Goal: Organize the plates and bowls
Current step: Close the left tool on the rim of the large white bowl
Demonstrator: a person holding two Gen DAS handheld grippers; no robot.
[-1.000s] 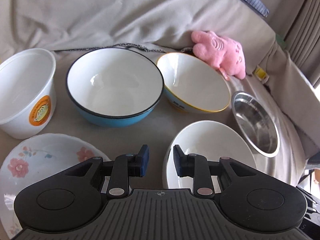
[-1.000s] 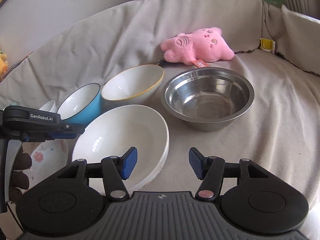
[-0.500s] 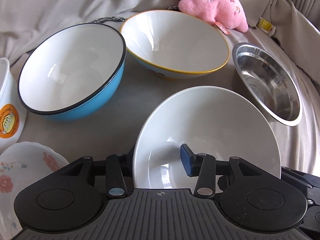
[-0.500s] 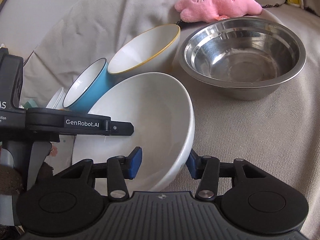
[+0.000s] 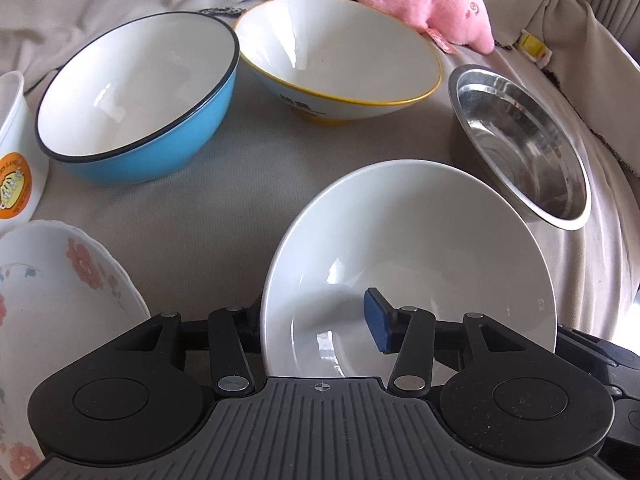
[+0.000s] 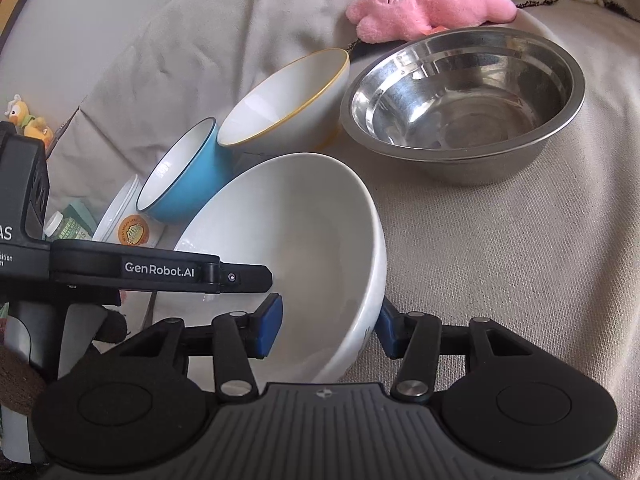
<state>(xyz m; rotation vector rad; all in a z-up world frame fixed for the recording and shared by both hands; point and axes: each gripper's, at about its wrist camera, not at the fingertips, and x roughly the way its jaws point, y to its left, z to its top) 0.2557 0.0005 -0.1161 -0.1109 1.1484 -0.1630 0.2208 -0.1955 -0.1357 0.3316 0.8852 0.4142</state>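
Observation:
A plain white bowl (image 5: 420,248) sits on the cloth nearest me, also in the right wrist view (image 6: 288,240). My left gripper (image 5: 316,320) is open and straddles its left rim: one finger outside, hidden, and one blue pad (image 5: 378,320) inside. My right gripper (image 6: 326,328) is open and straddles its right rim, one pad (image 6: 268,324) inside, the other outside. Behind stand a blue bowl (image 5: 136,96), a yellow-rimmed bowl (image 5: 340,64) and a steel bowl (image 5: 520,140). A floral plate (image 5: 60,280) lies at the left.
A white tub (image 5: 16,148) with an orange label stands at the far left. A pink plush toy (image 5: 432,0) lies at the back, against the cloth-covered backrest. The left gripper's body (image 6: 120,268) crosses the left of the right wrist view.
Both grippers have moved forward onto the white bowl and now straddle its rim from opposite sides. The left gripper has opened wider. The bowl has tilted a little.

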